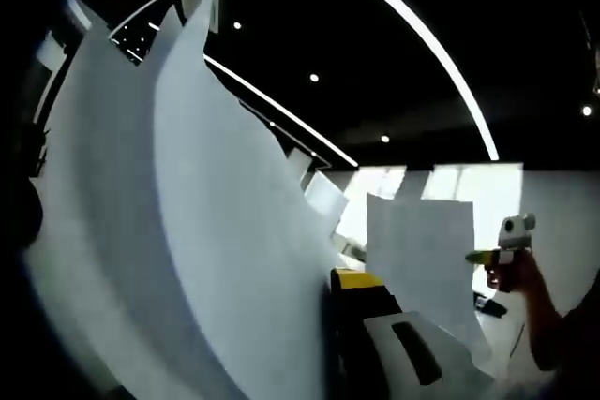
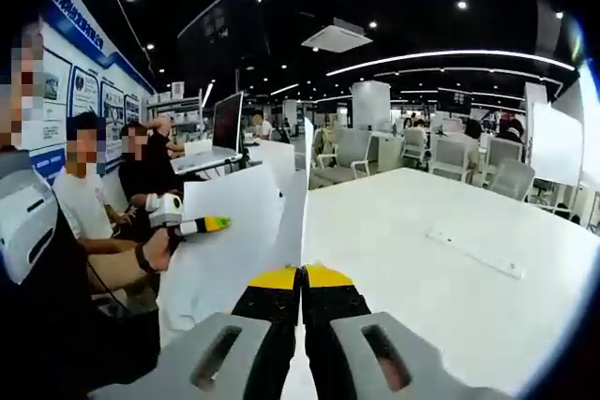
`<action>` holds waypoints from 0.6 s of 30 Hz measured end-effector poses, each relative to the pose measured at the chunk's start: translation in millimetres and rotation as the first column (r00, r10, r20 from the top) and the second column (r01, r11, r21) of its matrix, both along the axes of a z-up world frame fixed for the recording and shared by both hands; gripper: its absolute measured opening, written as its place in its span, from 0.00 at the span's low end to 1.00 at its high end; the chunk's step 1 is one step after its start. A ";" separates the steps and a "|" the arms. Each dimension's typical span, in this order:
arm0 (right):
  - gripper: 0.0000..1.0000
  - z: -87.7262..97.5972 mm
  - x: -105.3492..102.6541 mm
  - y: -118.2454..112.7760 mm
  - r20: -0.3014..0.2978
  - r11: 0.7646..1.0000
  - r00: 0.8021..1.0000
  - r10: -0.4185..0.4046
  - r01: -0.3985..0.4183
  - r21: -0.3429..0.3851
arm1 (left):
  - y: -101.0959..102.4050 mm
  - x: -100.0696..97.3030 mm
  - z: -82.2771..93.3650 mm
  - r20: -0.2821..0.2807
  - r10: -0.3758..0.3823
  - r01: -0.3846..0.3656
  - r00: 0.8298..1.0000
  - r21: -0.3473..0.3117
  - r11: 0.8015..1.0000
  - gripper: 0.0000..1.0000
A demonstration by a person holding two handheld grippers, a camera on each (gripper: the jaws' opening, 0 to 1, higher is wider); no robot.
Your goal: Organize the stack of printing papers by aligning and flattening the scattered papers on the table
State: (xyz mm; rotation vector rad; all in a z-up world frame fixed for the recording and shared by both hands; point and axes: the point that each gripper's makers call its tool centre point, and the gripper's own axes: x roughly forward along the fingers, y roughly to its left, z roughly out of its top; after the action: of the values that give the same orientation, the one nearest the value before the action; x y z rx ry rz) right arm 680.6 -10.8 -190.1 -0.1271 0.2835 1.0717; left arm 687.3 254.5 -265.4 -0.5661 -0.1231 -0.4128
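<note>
White printing papers (image 1: 187,231) rise in a curved fan across the left gripper view. My left gripper (image 1: 333,283) is shut on their lower edge; one yellow-tipped jaw shows and the sheets hide the other. Further right, a hand holds my right gripper (image 1: 478,257) against another white sheet (image 1: 422,250). In the right gripper view my right gripper (image 2: 302,276) is shut on paper seen edge-on (image 2: 298,203) above the white table (image 2: 422,259). My left gripper (image 2: 214,224) comes in from the left, held by a hand, at a sheet (image 2: 234,250).
A thin white strip (image 2: 473,252) lies on the table to the right. Seated people (image 2: 89,203) are close on the left beside a wall of posters. A monitor (image 2: 228,122) and grey chairs (image 2: 352,152) stand at the table's far end.
</note>
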 end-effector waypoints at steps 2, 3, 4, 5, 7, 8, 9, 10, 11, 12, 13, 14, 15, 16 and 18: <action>0.00 -1.9 0.4 -0.8 0.005 1.000 1.000 -0.004 0.004 -0.006 | 0.3 0.0 -0.2 0.000 0.000 0.000 1.000 0.001 1.000 0.12; 0.00 -3.2 0.8 -0.9 0.005 1.000 1.000 -0.004 0.005 -0.008 | 0.5 0.1 -0.2 -0.001 0.001 -0.001 1.000 0.001 1.000 0.12; 0.00 -4.6 1.5 -1.2 0.002 1.000 1.000 -0.006 0.006 -0.007 | 0.7 0.2 -0.3 -0.001 0.001 -0.001 1.000 0.002 1.000 0.12; 0.00 -6.0 2.3 -1.3 -0.001 1.000 1.000 -0.009 0.009 -0.005 | 0.9 0.3 -0.4 -0.001 0.001 -0.001 1.000 0.002 1.000 0.12; 0.00 -7.3 2.1 -1.1 0.002 1.000 1.000 -0.014 0.014 -0.013 | 1.2 0.5 -0.5 -0.001 0.001 -0.001 1.000 0.002 1.000 0.12; 0.00 -8.3 1.6 -1.0 0.007 1.000 1.000 -0.018 0.018 -0.021 | 1.4 0.6 -0.5 -0.001 0.001 -0.001 1.000 0.002 1.000 0.12; 0.00 -9.2 1.2 -0.9 0.011 0.999 1.000 -0.023 0.023 -0.029 | 1.7 0.7 -0.6 -0.001 0.002 -0.002 1.000 0.002 1.000 0.12; 0.00 -9.3 -0.1 0.1 0.021 0.999 1.000 -0.019 0.020 -0.039 | 2.0 0.7 -0.4 0.000 0.001 -0.001 1.000 0.001 1.000 0.12; 0.00 -9.1 -1.0 1.0 0.024 0.999 1.000 -0.017 0.018 -0.042 | 2.1 0.8 -0.4 0.000 0.001 -0.001 1.000 -0.001 1.000 0.12; 0.00 -9.0 -1.1 1.4 0.028 0.999 1.000 -0.013 0.014 -0.045 | 2.3 1.0 -0.4 0.000 0.001 -0.001 1.000 -0.002 1.000 0.12; 0.00 -9.0 -0.6 1.3 0.028 0.999 1.000 -0.012 0.013 -0.045 | 2.6 1.3 -0.5 0.000 0.000 0.000 1.000 -0.003 1.000 0.12; 0.00 -9.2 -0.1 1.2 0.024 0.999 1.000 -0.014 0.015 -0.043 | 2.7 1.3 -0.6 0.000 0.000 0.000 1.000 -0.003 1.000 0.12; 0.00 -9.4 0.4 0.8 0.023 0.999 1.000 -0.016 0.017 -0.043 | 2.8 1.3 -0.6 0.000 0.000 0.000 1.000 -0.003 1.000 0.12; 0.00 -9.6 1.0 0.3 0.026 0.999 1.000 -0.017 0.018 -0.044 | 2.8 1.3 -0.6 0.000 0.000 0.000 1.000 -0.003 1.000 0.12; 0.00 -10.1 1.9 -0.2 0.024 0.999 0.999 -0.022 0.023 -0.042 | 2.9 1.3 -0.7 0.000 0.000 0.000 1.000 -0.003 1.000 0.12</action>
State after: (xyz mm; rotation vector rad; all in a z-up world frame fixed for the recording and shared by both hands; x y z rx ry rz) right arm 682.4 -11.1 -200.2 -0.1743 0.2858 1.0415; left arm 688.5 257.4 -266.1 -0.5686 -0.1236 -0.4126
